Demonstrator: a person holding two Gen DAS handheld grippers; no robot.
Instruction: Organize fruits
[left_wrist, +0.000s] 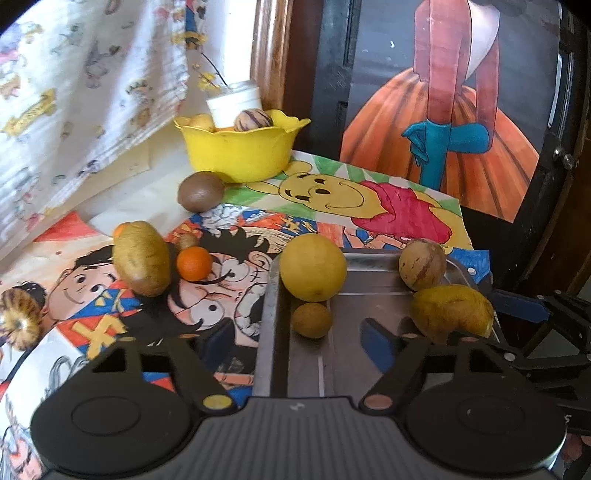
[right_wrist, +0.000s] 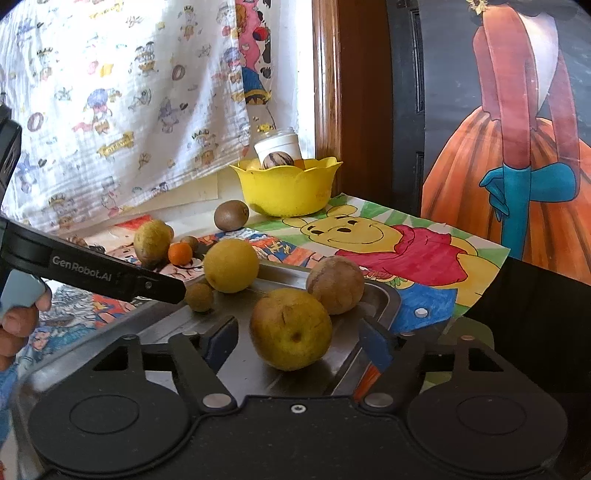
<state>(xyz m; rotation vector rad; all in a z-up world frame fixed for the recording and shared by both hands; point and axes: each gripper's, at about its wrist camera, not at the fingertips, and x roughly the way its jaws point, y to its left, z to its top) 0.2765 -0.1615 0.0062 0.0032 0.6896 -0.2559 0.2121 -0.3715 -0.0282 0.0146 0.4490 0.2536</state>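
Metal tray (right_wrist: 384, 299) holds 4 fruits: lemon (right_wrist: 231, 265) at its 10 o'clock corner, small brown ball (right_wrist: 199, 296) beside it, striped round fruit (right_wrist: 335, 285) at 1 o'clock, yellow pear (right_wrist: 291, 328) at centre. Tray floor at 6 o'clock is bare. Right claw (right_wrist: 299, 343) spread wide, pads flanking the pear, contact unclear. Left claw (left_wrist: 299, 339) spread, holding nothing, straddling the tray's left rim. Kiwi (left_wrist: 200, 191) sits by the yellow bowl (left_wrist: 240, 147).

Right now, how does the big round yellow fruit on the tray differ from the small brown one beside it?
The big yellow fruit is far larger than the small brown fruit. Its skin is bright and smooth yellow; the small one is dull tan-brown. The yellow fruit sits in the tray's far left corner, against the rim, with the brown one just in front of it. Both are round, whole and inside the metal tray, held by neither gripper.
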